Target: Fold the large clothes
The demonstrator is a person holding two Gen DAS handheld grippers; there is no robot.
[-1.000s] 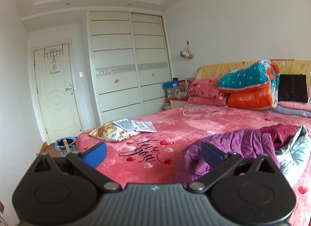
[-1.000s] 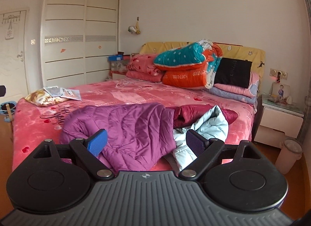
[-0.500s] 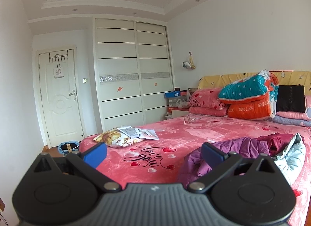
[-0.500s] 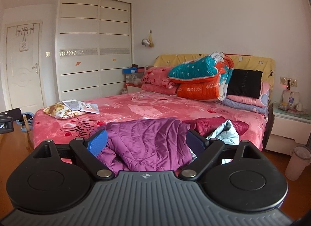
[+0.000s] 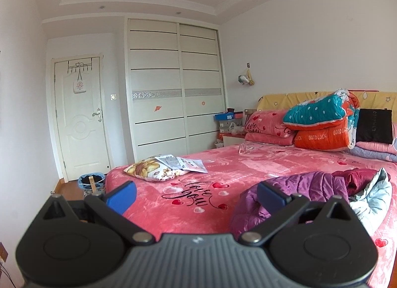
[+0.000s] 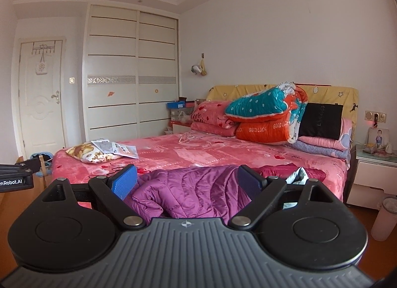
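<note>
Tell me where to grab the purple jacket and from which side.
Grip the purple jacket at its bunched near-left fold, by the bed edge. It probably suits the left tool, coming from the foot of the bed. That fold stands up in thick ridges, while the right side lies tangled with the red and grey jackets.

purple down jacket: quilted cloth with a satin sheen, puffed and creased; pale grey lining beside it looks smooth and faintly shiny
bed blanket: plush pink fleece, matt and soft-napped, printed with hearts
left tongs: matt black plastic arms, blue pads, bright metal pivot pins; ribbed grey plastic body
right tongs: same matt black plastic; blue pads finely textured
wardrobe: smooth off-white panels, low gloss, with a glittery silver band
floor: glossy reddish wood
papers: thin printed sheets, matt, on a floral cloth pillow
</note>
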